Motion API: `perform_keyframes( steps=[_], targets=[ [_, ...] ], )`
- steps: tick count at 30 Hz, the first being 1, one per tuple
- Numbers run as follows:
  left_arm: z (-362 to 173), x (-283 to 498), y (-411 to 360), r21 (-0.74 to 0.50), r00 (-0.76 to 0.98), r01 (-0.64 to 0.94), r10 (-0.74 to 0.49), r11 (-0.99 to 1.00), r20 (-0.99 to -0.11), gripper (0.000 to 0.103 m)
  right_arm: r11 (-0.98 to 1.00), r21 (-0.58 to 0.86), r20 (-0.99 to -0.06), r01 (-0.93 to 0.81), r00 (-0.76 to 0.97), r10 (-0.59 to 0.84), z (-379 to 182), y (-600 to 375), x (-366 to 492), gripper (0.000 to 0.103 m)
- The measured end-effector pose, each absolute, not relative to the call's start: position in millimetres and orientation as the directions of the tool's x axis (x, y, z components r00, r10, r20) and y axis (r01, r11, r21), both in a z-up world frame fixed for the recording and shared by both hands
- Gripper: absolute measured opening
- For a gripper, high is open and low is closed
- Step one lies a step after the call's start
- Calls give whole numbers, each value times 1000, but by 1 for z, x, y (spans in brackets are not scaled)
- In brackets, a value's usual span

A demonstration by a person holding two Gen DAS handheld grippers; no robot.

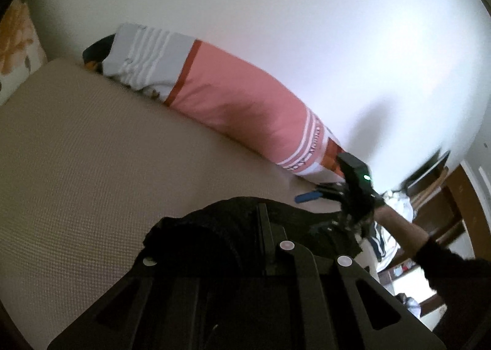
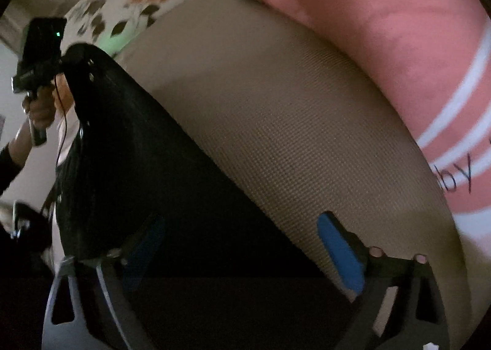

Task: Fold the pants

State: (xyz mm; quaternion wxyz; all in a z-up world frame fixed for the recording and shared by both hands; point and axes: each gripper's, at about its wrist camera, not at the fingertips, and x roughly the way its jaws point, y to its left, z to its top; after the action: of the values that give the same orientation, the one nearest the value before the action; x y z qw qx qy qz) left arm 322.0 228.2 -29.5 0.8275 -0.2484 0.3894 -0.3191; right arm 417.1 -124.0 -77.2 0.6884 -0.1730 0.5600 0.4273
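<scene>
- Left wrist view: my left gripper (image 1: 260, 218) is clamped on the black pants (image 1: 221, 227), which sit on the beige mattress (image 1: 92, 150). The pink bolster (image 1: 239, 98) lies along the wall behind them; the right gripper (image 1: 316, 195) hovers beside its end.
- Right wrist view: my right gripper (image 2: 242, 258) is spread wide, gripping nothing. The pants (image 2: 138, 150) stretch diagonally along the mattress edge (image 2: 276, 120), away from the bolster (image 2: 383, 28), up to the left gripper (image 2: 76, 55).

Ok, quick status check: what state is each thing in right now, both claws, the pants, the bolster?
Left claw: shut on the black pants, one end lifted.
Right claw: open, black cloth between its fingers, not pinched.
Black pants: partly raised off the mattress, hanging from the left claw.
Pink bolster: lying along the wall, untouched.
Tan mattress: mostly bare.
</scene>
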Motion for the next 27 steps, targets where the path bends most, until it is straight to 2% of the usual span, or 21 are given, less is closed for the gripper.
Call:
perform_keyframes(
  steps=[6, 8, 12, 14, 16, 19, 22, 27],
  targets=[
    [-21, 311, 229, -641, 514, 347, -711, 685, -480, 10, 483, 305, -925, -821, -135, 355, -89, -127, 430, 77],
    [-20, 311, 230, -637, 519, 345, -706, 689, -483, 10, 473, 309, -928, -825, -153, 339, -93, -128, 435, 65],
    [-17, 307, 230, -627, 525, 344, -696, 699, -489, 10, 463, 319, -936, -827, -200, 288, -102, -136, 437, 56],
    [-18, 307, 229, -621, 526, 343, -692, 705, -494, 10, 457, 315, -940, -832, -206, 272, -102, -146, 436, 43],
    [-19, 306, 228, -619, 528, 341, -689, 707, -496, 10, 459, 304, -945, -835, -204, 254, -103, -146, 432, 34],
    [-19, 307, 226, -616, 529, 340, -686, 710, -499, 10, 484, 280, -954, -829, -183, 238, -102, -161, 433, 25],
    [-20, 309, 224, -605, 532, 338, -677, 721, -509, 10, 515, 201, -969, -833, -92, 230, -98, -166, 423, 13],
    [-24, 316, 220, -563, 553, 313, -629, 765, -546, 10, 610, 15, -971, -792, 134, 198, -87, -166, 393, 8]
  ],
)
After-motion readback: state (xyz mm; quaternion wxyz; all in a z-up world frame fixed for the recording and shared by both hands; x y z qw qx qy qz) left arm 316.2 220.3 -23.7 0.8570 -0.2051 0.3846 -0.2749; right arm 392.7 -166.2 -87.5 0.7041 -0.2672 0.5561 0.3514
